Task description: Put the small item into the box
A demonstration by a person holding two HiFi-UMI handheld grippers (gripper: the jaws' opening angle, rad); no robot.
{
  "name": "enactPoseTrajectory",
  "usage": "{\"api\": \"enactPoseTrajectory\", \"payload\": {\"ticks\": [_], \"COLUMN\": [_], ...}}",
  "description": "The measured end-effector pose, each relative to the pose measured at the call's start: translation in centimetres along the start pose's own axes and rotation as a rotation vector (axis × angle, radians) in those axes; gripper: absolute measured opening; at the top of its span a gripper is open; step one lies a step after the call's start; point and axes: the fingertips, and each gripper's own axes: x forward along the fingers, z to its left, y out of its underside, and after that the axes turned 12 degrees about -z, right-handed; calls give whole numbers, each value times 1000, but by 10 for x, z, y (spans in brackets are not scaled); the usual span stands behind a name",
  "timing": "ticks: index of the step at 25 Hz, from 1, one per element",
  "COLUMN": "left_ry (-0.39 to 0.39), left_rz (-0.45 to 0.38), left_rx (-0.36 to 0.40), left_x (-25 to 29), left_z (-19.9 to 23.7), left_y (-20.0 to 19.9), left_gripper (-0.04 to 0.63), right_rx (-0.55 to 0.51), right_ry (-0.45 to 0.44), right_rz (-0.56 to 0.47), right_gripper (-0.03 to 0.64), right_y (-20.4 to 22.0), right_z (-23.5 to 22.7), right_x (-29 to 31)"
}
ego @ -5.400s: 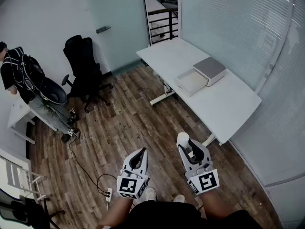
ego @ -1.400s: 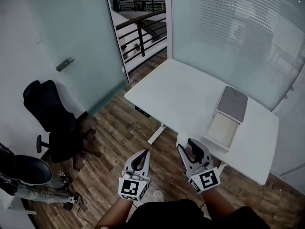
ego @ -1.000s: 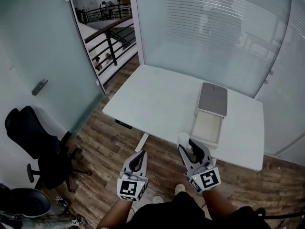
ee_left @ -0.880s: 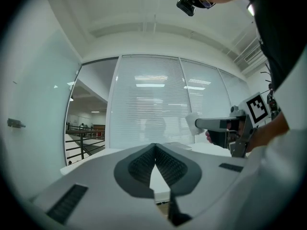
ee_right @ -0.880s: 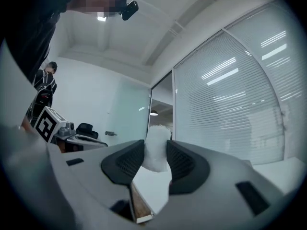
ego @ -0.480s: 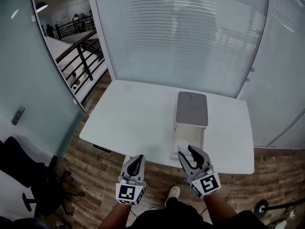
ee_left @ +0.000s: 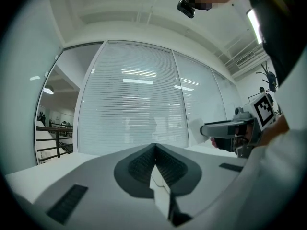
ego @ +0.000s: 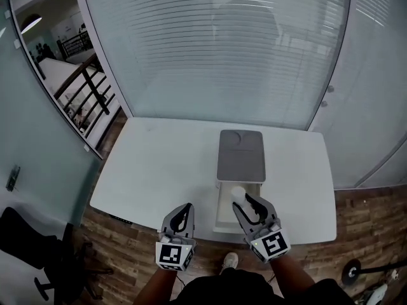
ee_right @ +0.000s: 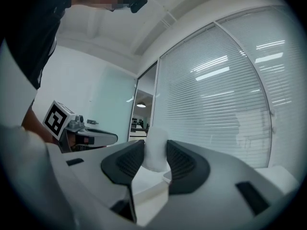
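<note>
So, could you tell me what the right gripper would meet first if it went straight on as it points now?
Probably the blinded glass wall. The right gripper, shut on the small white item, points level above the open box and seems to clear its grey lid, though height is unclear.

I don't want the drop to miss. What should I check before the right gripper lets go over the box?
1. Grip: right gripper clamps the small item: ok.
2. Opening: box open, gray lid lying beyond the opening: ok.
3. Aim: item over the opening in the head view: ok; its height above it: cannot tell.
4. Other hand: left gripper shut, empty, clear of the box: ok.
</note>
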Motion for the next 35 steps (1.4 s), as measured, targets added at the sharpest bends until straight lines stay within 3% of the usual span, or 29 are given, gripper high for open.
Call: {"api": "enactPoseTrajectory", "payload": {"ticks": [3,9,18,20,29,35], "left_ry": [-9,29,113,128,196,217], "left_rz": [39,27,10,38,58,76], "left_rx": [-9,17,7,-4,-36,-87], "left_x": [14,46,83,84,93,93], "left_z": [-3,8,18,20,19,12], "left_y": [17,20,15,21,38,47], "left_gripper": [8,9,8,9,9,8], "right_rx": [24,43,46,39,53,40], "right_ry": [-5,-5,68,83,138,177], "right_rz": [7,-40,5,16,163,314], "right_gripper": [155,155,154,153,153,153], "right_y": [9,13,21,25,66,95], "right_z": [-13,-21,-35,-35,-37,-29], "right_x": [3,17,38,39,29,18]}}
